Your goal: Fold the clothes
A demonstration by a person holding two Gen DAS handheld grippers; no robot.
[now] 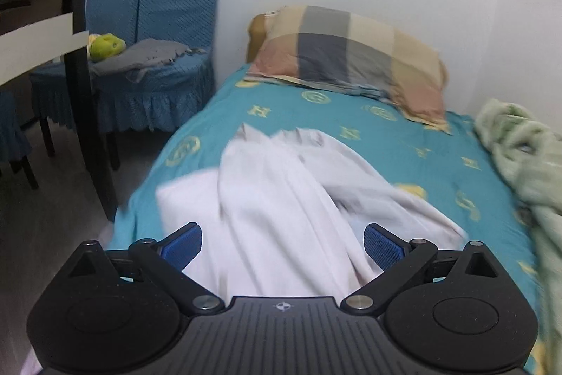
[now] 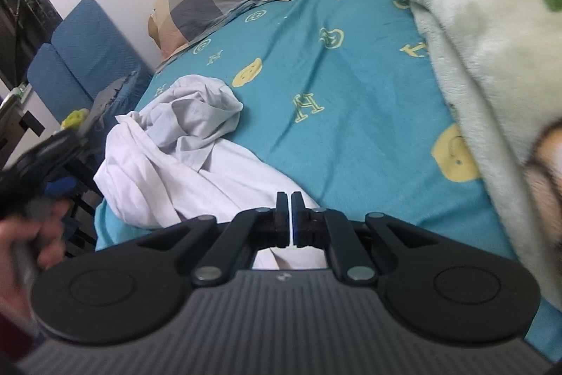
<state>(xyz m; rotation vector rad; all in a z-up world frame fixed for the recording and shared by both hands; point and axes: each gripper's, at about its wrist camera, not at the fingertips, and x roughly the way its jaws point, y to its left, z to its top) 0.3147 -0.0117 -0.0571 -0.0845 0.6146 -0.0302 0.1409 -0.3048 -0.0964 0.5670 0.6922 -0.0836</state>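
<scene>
Right gripper (image 2: 291, 199) at bottom centre of right wrist view: jaws pinched nearly together, only a thin sliver of white fabric showing in the slit. Looks clamped on the edge of the white shirt (image 2: 182, 160), though the contact itself is hidden behind the fingers, so not certain.

Left gripper (image 1: 282, 243) at bottom centre of left wrist view: blue pads (image 1: 182, 243) spread wide, shirt (image 1: 281, 199) lying between and beyond them, pads not pressing on it. Fabric blurred here.

Shirt bunched and crumpled on the near left part of the bed sheet (image 2: 351, 86), teal with yellow letters and smiley faces. Collar end heaped toward the middle left of the right wrist view.

Left hand (image 2: 31, 241) blurred at lower left of right wrist view, gripping its tool.

Pale green fleece blanket (image 2: 474, 41) along the right side of the bed.

Checked pillow (image 1: 351, 55) at the far end against the wall.

Blue covered chairs (image 1: 154, 23) at upper left, grey cloth (image 1: 147, 57) and a yellow-green plush toy (image 1: 105, 45) on the seat.
</scene>
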